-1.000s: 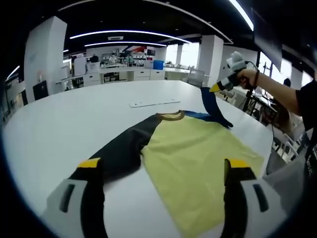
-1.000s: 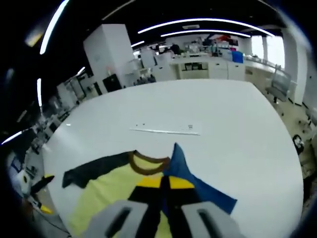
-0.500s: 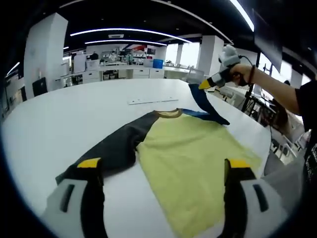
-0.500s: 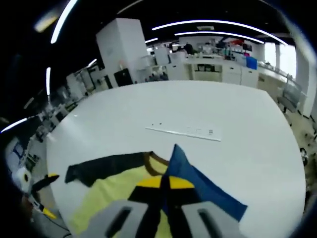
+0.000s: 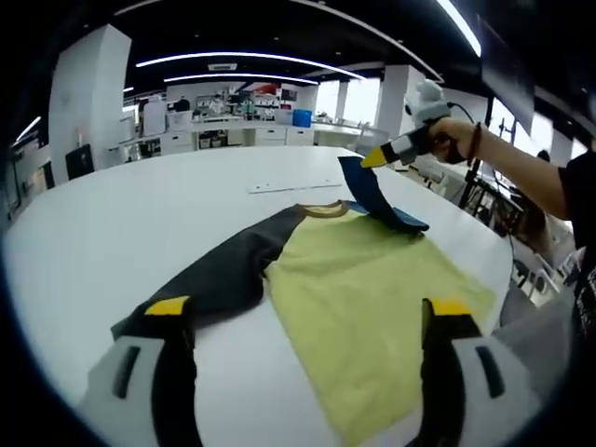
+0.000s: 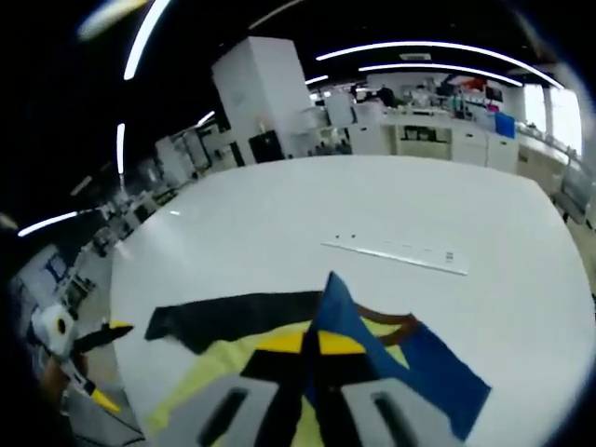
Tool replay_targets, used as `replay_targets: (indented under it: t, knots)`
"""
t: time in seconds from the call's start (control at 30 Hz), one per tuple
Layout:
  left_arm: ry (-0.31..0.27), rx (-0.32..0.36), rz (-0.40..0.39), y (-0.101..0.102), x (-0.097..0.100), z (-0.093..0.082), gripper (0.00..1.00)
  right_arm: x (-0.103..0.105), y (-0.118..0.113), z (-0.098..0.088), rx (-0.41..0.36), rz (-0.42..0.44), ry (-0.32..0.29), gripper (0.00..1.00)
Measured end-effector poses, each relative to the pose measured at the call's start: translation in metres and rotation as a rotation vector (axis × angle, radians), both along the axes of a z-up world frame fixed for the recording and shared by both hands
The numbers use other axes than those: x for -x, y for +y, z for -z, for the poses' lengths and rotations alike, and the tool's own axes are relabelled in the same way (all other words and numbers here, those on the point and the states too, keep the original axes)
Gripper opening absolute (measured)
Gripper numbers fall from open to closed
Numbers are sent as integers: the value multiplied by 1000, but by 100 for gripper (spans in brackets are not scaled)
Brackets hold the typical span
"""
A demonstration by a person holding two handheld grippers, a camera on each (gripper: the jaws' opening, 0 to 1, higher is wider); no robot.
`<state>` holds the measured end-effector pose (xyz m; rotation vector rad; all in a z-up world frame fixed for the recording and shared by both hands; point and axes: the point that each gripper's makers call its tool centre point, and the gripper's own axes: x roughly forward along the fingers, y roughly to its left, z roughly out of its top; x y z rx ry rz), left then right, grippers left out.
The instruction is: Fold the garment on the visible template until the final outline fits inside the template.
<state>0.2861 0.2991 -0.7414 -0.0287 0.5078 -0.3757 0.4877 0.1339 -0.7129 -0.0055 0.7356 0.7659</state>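
Right hand-held gripper (image 6: 312,349) clamped on blue sleeve (image 6: 410,368)

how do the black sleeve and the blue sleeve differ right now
The black sleeve lies flat and spread out on the white table; the blue sleeve is lifted off it, rising to the right gripper. The black sleeve is free of any gripper, with the left gripper open above it; the blue sleeve is pinched in the right gripper's shut jaws. Both join the same yellow shirt at its brown collar.

shirt (image 5: 372,307) hem cut off, template — perhaps hidden
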Motion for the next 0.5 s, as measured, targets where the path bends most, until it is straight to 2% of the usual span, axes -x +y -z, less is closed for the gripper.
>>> replay_targets:
  t: [0.27, 0.5]
  knots:
    - [-4, 5, -11, 3, -1, 0, 99, 9, 13, 8, 28, -56, -20, 0]
    - [-6, 2, -15, 3, -2, 0, 99, 22, 41, 8, 22, -158, -74, 0]
